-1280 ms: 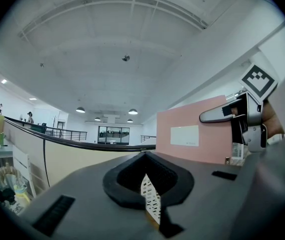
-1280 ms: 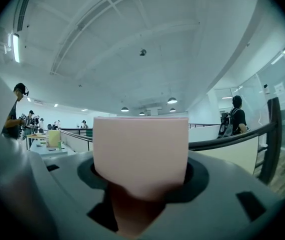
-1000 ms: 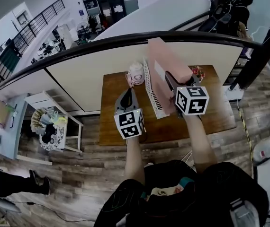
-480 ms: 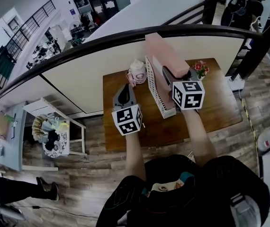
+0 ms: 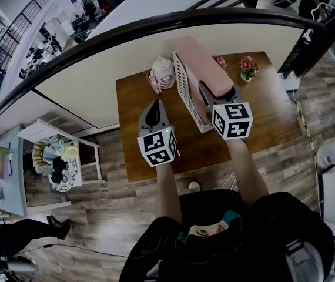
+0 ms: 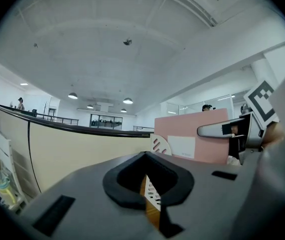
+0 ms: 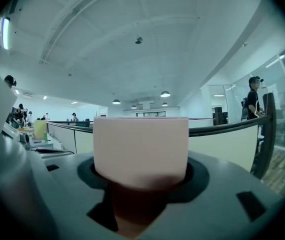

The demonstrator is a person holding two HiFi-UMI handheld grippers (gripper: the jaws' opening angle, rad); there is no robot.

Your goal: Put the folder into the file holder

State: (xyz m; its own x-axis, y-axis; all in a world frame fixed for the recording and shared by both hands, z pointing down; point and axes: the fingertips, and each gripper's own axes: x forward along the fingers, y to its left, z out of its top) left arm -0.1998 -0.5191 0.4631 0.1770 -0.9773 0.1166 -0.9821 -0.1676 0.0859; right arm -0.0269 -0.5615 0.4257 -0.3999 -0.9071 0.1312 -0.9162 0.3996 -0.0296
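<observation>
A pink folder [image 5: 198,63] stands on edge above the brown table [image 5: 261,128], right beside the white slotted file holder [image 5: 186,96]. My right gripper [image 5: 206,88] is shut on the folder's near end. In the right gripper view the folder [image 7: 140,149] fills the space between the jaws. My left gripper [image 5: 154,104] hovers to the left of the holder, shut with nothing held. In the left gripper view it [image 6: 147,186] points at the holder [image 6: 158,145] and the folder [image 6: 192,140], with the right gripper [image 6: 223,130] clamped on the folder's side.
A pink-and-white mug [image 5: 163,72] sits at the table's back left. Small flower pots [image 5: 248,68] stand at the back right. A cream partition with a black rail [image 5: 97,46] runs behind the table. A white side table [image 5: 67,157] stands on the floor to the left.
My right gripper has brought the folder lower and closer to the file holder's right side. My left gripper has stayed at about the same spot left of the holder.
</observation>
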